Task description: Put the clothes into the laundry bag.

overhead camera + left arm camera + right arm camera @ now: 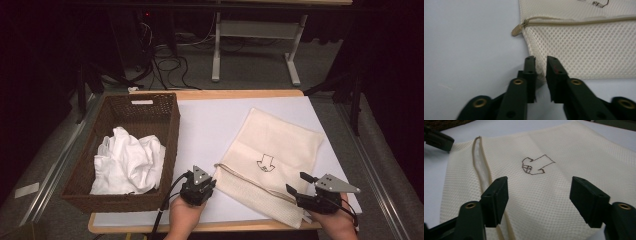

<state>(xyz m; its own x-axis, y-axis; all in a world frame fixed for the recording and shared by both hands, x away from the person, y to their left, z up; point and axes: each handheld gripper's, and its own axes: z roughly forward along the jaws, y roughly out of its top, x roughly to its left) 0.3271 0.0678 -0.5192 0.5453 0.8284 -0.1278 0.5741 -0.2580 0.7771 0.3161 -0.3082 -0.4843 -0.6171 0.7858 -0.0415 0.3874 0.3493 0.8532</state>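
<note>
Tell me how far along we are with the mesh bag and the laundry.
Early. Nothing looks done: the white clothes sit in the wicker basket and the mesh bag lies flat, its zipper closed. In hand: the left gripper pinches the bag's corner; the right gripper hovers open over it. Left: unzipping, then loading.

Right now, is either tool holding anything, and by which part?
Left tool pinches the mesh laundry bag at its near corner, below the zipper pull. Right tool is open above the bag, holding nothing.

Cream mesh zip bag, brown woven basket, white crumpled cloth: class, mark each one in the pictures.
cream mesh zip bag [280, 145], high view, upper panel above the arrow drawing
brown woven basket [172, 130], high view, right wall
white crumpled cloth [127, 162], high view, middle folds
</note>
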